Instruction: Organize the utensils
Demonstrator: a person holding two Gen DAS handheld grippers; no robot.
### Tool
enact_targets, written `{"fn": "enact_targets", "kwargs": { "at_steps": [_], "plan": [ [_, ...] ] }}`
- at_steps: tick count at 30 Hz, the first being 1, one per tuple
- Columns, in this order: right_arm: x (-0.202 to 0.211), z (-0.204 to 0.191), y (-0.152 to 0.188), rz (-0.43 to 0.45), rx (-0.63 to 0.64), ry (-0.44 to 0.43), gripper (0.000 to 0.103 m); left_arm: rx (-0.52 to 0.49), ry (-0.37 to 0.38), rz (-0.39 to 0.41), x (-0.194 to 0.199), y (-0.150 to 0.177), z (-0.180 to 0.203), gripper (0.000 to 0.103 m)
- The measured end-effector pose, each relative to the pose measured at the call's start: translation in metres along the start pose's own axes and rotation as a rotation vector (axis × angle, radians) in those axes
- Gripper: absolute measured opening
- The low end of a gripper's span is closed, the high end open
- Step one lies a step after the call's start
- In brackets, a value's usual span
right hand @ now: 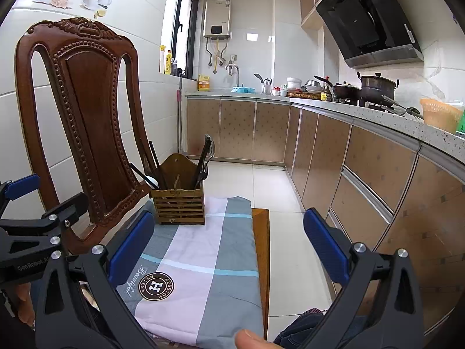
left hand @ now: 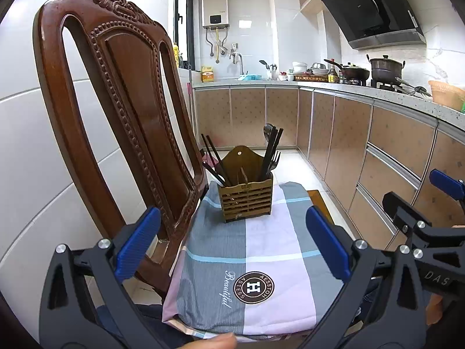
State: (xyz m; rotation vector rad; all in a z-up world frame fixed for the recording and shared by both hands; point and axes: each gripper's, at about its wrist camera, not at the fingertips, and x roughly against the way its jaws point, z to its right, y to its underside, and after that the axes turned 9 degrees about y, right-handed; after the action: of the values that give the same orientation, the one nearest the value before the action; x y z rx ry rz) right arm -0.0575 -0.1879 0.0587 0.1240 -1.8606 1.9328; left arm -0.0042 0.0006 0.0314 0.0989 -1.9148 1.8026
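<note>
Grippers, yours: left gripper (left hand: 232, 245) and right gripper (right hand: 229, 245) both spread wide, empty; utensil holder (left hand: 245, 199) stands well ahead on checked cloth (left hand: 261, 250).

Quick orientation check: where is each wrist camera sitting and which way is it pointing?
Left wrist: rides the open left tool, facing the slatted wooden utensil holder on the plaid cloth; a fingertip shows below, the right tool at the edge.
Right wrist: rides the open right tool, holder left of centre; a thumb shows below.
Both share the holder, cloth, carved wooden chair and kitchen counter.
</note>
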Motion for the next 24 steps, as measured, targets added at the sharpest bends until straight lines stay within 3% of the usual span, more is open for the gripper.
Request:
{"fn": "enact_targets", "kwargs": {
  "at_steps": [24],
  "plan": [
    [0.003, -0.0079, 0.0013, 0.0, 0.002, 0.01, 0.1, 0.005, -0.001, -0.01, -0.0015, 0.003, -0.0001, 0.099]
  ]
}}
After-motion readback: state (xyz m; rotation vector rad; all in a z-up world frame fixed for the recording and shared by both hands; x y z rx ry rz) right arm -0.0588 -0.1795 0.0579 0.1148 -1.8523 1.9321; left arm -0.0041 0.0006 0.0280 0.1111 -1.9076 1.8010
